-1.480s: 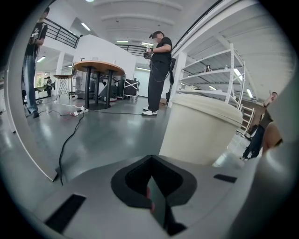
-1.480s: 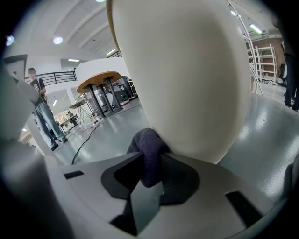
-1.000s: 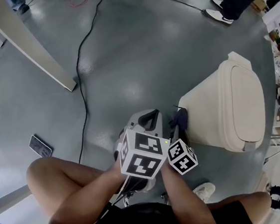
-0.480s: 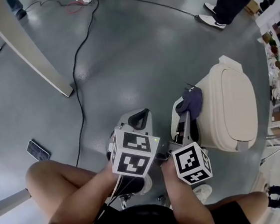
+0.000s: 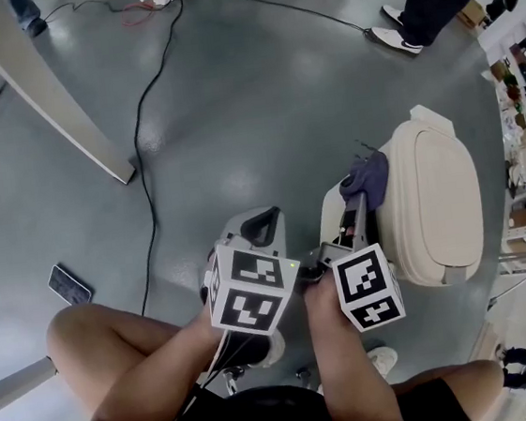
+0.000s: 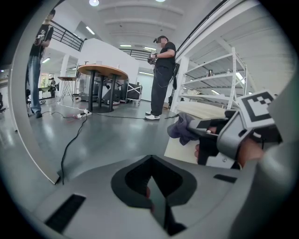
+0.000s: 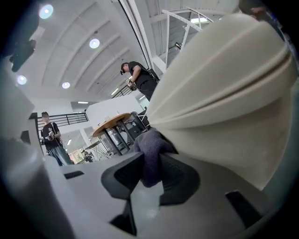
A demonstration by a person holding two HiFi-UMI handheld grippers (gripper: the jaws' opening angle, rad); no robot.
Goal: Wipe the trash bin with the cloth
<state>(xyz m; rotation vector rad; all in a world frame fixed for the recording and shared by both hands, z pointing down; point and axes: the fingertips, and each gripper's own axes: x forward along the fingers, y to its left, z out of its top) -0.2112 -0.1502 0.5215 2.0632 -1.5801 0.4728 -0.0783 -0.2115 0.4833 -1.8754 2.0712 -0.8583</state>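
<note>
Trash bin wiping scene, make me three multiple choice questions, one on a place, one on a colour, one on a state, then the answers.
1. Where is the cloth? A. On the floor. B. Against the trash bin, by its lid. C. On the person's knee.
2. What colour is the trash bin? A. Red. B. Black. C. Cream.
3. How do the jaws of the left gripper stand? A. Together, holding nothing. B. Shut on the cloth. C. Wide apart.
Answers: B, the right gripper presses the cloth to the bin's upper edge; C, its body and lid show cream in the head view; A, the left gripper view shows the jaws closed with nothing between.
</note>
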